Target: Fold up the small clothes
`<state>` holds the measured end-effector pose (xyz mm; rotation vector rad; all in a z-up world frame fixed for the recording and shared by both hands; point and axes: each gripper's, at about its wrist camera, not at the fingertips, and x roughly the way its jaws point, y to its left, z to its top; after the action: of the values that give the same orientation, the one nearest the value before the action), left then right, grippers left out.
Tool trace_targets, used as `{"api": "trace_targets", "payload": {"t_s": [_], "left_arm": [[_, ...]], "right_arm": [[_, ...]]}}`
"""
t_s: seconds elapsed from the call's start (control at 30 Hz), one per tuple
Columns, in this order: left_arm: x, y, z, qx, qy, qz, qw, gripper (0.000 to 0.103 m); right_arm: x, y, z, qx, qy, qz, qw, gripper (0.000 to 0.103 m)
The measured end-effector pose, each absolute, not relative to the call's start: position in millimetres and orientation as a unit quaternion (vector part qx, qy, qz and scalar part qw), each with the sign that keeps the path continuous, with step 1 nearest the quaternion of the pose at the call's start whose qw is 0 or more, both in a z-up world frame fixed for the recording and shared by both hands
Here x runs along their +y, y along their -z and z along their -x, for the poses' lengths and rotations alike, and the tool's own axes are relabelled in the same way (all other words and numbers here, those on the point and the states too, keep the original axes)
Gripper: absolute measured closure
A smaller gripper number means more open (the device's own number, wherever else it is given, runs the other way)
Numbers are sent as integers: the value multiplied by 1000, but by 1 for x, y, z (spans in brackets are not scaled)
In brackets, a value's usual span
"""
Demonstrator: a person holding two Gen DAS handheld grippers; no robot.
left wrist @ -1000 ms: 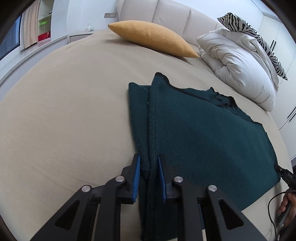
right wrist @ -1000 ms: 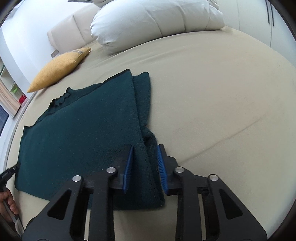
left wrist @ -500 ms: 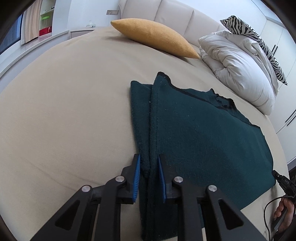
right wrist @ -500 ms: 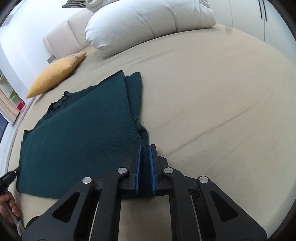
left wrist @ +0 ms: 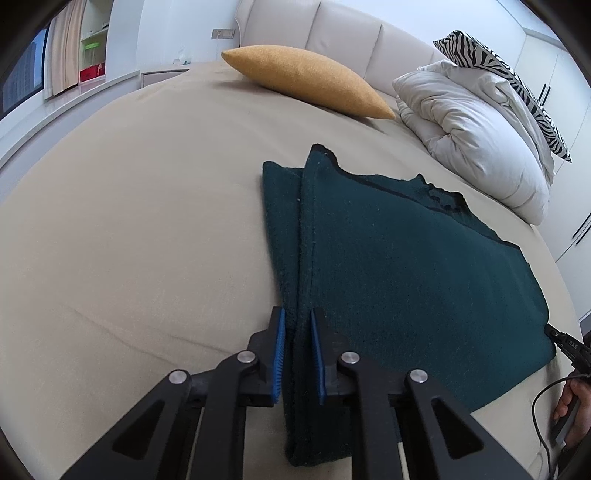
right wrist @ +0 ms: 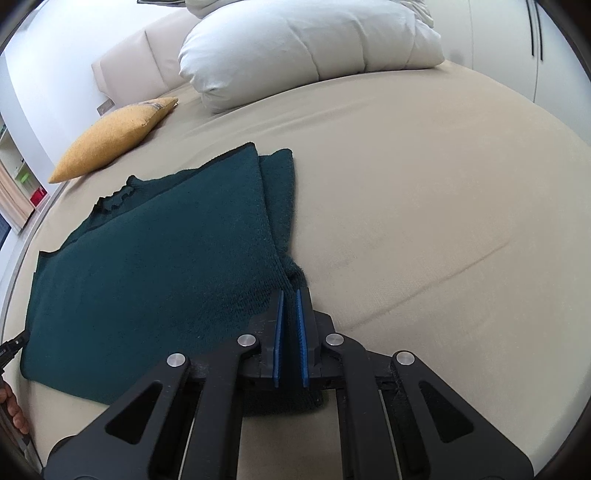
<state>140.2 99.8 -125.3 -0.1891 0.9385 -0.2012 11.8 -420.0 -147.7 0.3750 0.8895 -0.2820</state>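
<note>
The near hem of the green garment (left wrist: 406, 266) lies hidden beneath the left gripper's fingers (left wrist: 279, 350). The zebra-print pillow (right wrist: 162, 2) is cut off at the frame's top edge. Items on the shelf (left wrist: 90, 55) are too small to identify.

Only one marking shows: small pale letters on the black tip of the other handheld gripper (left wrist: 569, 349) at the right edge of the left wrist view, which appear to read "DAS", though they are too small to confirm. The dark green knitted garment (left wrist: 399, 266), the beige bed sheet (left wrist: 129, 229) and the mustard-yellow cushion (left wrist: 306, 79) carry no legible text, label or number.
</note>
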Motion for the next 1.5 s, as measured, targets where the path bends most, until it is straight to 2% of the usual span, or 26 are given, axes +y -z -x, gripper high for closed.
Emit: {"api": "trace_targets", "payload": {"t_s": [0.17, 0.3, 0.33, 0.37, 0.4, 0.43, 0.47, 0.63, 0.73, 0.8, 0.87, 0.9, 0.93, 0.97, 1.07, 1.2, 1.3, 1.4, 1.43, 1.5], "left_arm": [[99, 125, -139, 451, 98, 87, 883, 88], [101, 111, -133, 458, 83, 74, 882, 81], [101, 102, -132, 447, 78, 69, 889, 81], [99, 93, -132, 433, 73, 58, 897, 80], [95, 84, -135, 421, 72, 47, 903, 78], [88, 77, -142, 412, 76, 37, 907, 76], [79, 71, -150, 404, 83, 30, 911, 75], [21, 64, -216, 379, 112, -4, 919, 72], [-3, 80, -256, 388, 119, -5, 914, 70], [-6, 109, -276, 421, 104, -11, 901, 69], [7, 135, -279, 431, 110, 5, 896, 69], [22, 134, -277, 425, 114, 37, 897, 71], [30, 133, -277, 428, 114, 52, 895, 75], [40, 134, -278, 429, 120, 69, 893, 84], [62, 140, -275, 429, 137, 119, 885, 85], [56, 138, -275, 427, 133, 101, 889, 85], [63, 140, -273, 432, 142, 130, 881, 85], [70, 129, -257, 432, 118, 131, 884, 86], [68, 123, -247, 431, 108, 128, 887, 83], [60, 107, -215, 418, 110, 124, 893, 63]], "right_arm": [[-423, 155, -21, 447, 127, -173, 869, 95], [-427, 132, -11, 421, 147, -201, 872, 91], [-428, 121, -8, 403, 149, -206, 879, 85], [-427, 111, -8, 388, 144, -210, 886, 72], [-424, 103, -11, 378, 134, -214, 891, 63], [-419, 97, -16, 371, 120, -218, 895, 48], [-412, 90, -25, 364, 95, -221, 900, 45], [-363, 95, -107, 383, -54, -257, 886, 45], [-341, 121, -158, 402, -85, -289, 865, 45], [-334, 150, -190, 433, -108, -329, 832, 45], [-336, 170, -205, 435, -92, -335, 831, 62], [-344, 177, -209, 423, -89, -338, 836, 66], [-359, 185, -210, 415, -84, -358, 832, 79], [-374, 192, -210, 407, -80, -386, 824, 87], [-433, 206, -197, 360, -55, -455, 813, 96], [-485, 202, -174, 320, 1, -463, 827, 96], [-517, 189, -147, 317, 88, -448, 831, 86], [-514, 161, -119, 321, 122, -412, 844, 82], [-504, 152, -111, 318, 98, -409, 850, 81], [-469, 137, -102, 320, 37, -403, 857, 79]]}}
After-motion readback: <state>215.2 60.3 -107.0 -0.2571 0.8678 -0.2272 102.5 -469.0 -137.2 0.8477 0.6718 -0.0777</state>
